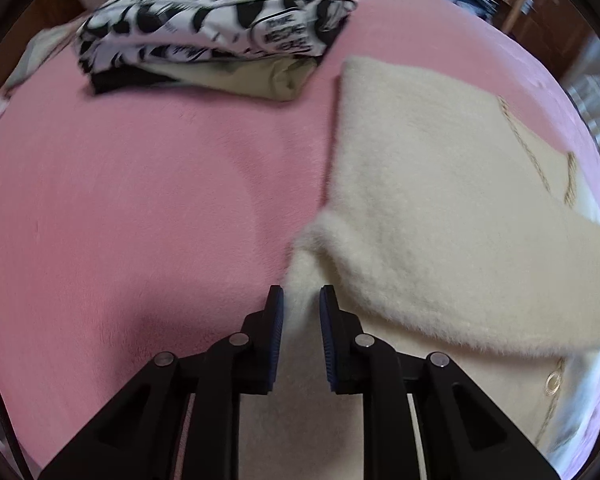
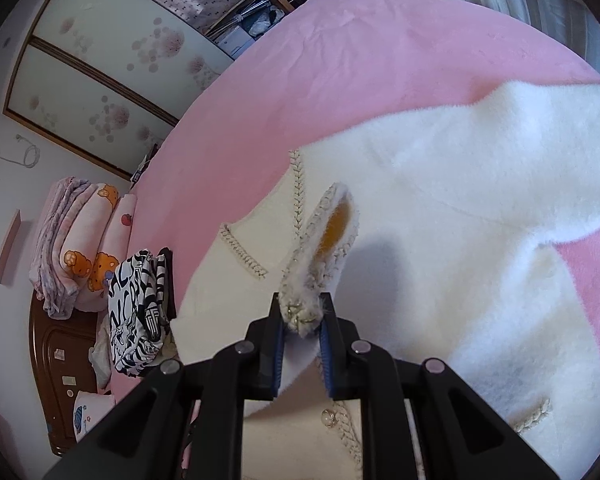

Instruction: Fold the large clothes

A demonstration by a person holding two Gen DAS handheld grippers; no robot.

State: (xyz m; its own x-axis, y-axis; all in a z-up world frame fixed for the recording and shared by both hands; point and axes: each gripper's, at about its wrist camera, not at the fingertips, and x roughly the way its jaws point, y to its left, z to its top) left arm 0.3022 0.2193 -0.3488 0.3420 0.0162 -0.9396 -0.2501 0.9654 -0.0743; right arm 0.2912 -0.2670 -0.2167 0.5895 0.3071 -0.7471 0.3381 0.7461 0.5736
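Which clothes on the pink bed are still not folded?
The fluffy cream coat lies spread open, its trim pinched by the right tongs. The black-and-white printed garment and the pale one under it sit folded in a stack.

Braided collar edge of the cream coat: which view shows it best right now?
The right wrist view. There the collar edge stands up in mid-frame, pinched at its tip by the right hand-held gripper, with the braid sharp. The left wrist view shows only faint braid lines on the coat, far right and blurred.

Each claw, left claw (image 1: 301, 294) and right claw (image 2: 302, 302), has black arms, round silver screws and blue ridged pads.
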